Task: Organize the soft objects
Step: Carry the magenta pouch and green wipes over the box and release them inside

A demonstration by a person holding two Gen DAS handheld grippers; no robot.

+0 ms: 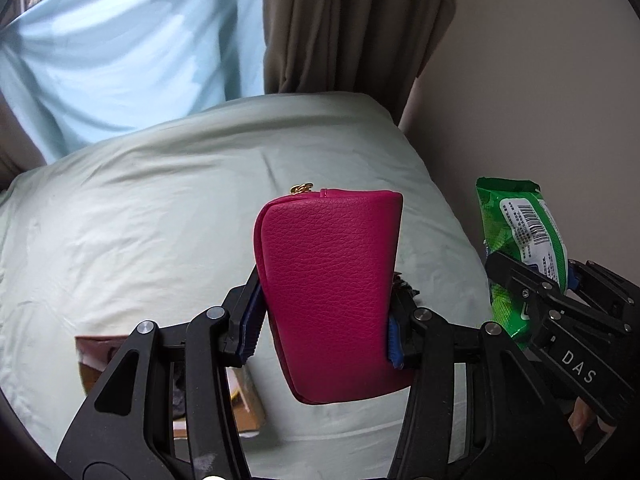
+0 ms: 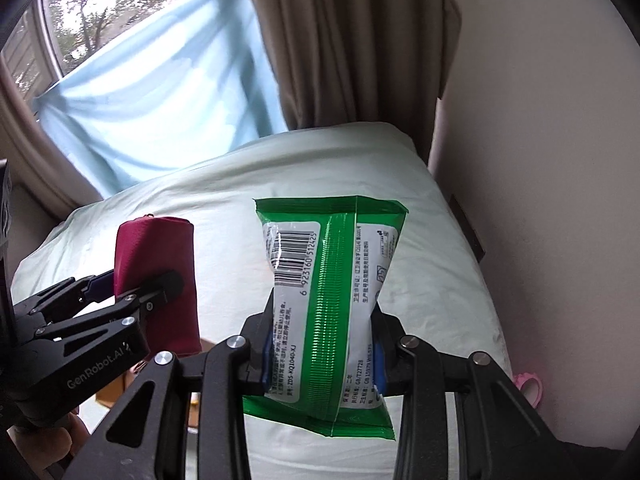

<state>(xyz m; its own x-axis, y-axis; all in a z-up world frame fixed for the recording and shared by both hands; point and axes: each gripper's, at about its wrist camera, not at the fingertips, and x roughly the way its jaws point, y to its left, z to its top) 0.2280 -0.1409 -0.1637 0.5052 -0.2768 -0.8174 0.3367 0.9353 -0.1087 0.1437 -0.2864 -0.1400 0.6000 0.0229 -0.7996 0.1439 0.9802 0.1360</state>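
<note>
A magenta leather pouch (image 1: 332, 292) with a gold zip pull hangs upright above the bed, and my left gripper (image 1: 322, 328) is shut on its lower half. In the right wrist view the same pouch (image 2: 160, 276) and left gripper (image 2: 132, 288) show at the left. A green wet-wipes pack (image 2: 332, 312) with a barcode is pinched at its waist by my right gripper (image 2: 320, 344), held over the pale green bedding (image 2: 224, 208). From the left wrist view the pack (image 1: 524, 248) and right gripper (image 1: 532, 280) appear at the right.
Pale green bedding (image 1: 140, 208) fills the ground below. A cardboard box (image 1: 240, 400) lies under the left gripper. A light blue sheet (image 2: 160, 100) and brown curtain (image 2: 340, 48) hang behind; a beige wall (image 2: 540, 160) runs along the right, with a pink item (image 2: 530, 386) at its foot.
</note>
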